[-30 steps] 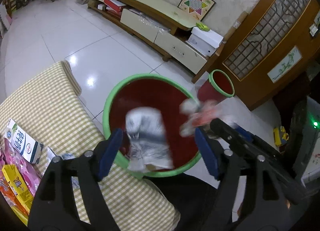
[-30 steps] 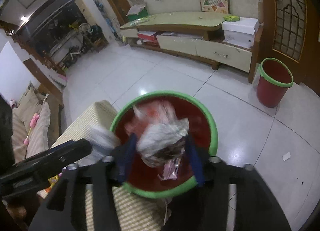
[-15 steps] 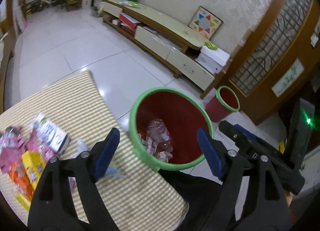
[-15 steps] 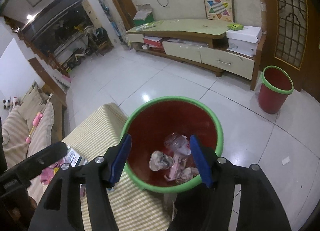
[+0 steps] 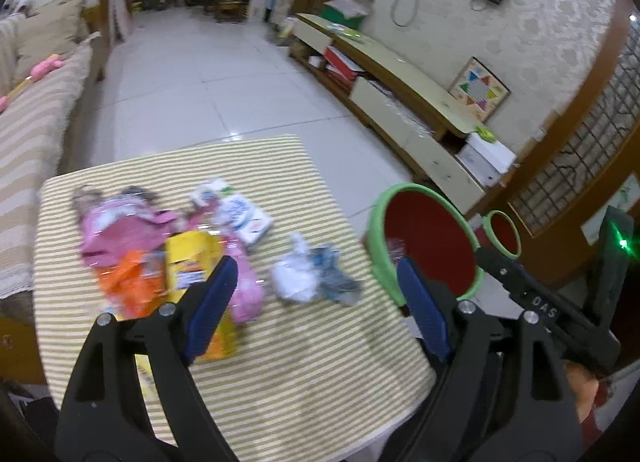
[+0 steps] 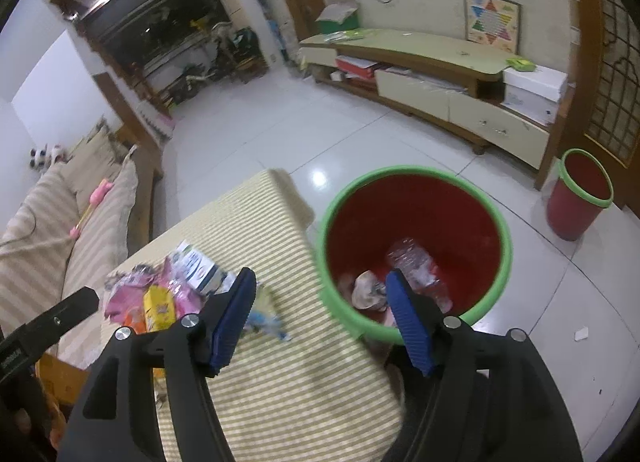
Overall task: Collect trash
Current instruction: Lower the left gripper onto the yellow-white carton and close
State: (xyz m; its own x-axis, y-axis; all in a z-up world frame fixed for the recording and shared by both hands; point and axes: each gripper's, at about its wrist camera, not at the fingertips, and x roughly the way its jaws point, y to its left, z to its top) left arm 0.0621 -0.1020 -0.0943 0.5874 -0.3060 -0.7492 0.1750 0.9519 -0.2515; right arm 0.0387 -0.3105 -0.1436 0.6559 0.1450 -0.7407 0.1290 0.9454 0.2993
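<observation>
A red bin with a green rim (image 6: pixel 412 222) stands at the table's right edge, with a crushed bottle (image 6: pixel 416 266) and wrappers inside; it also shows in the left wrist view (image 5: pixel 428 242). On the striped tablecloth (image 5: pixel 280 362) lie a crumpled white and blue wrapper (image 5: pixel 312 278), a yellow packet (image 5: pixel 188 262), pink wrappers (image 5: pixel 124 226), an orange wrapper (image 5: pixel 128 282) and a white carton (image 5: pixel 244 214). My left gripper (image 5: pixel 316 310) is open and empty above the table. My right gripper (image 6: pixel 320 314) is open and empty over the table's edge beside the bin.
A second small red bin (image 6: pixel 580 194) stands by the wooden door. A low TV cabinet (image 6: pixel 432 74) runs along the far wall. A striped sofa (image 5: pixel 36 110) lies left of the table. The floor is white tile.
Both grippers let their trash fall into the bin and opened. Both then swung left, back from the bin toward the table, the left one further over the trash pile.
</observation>
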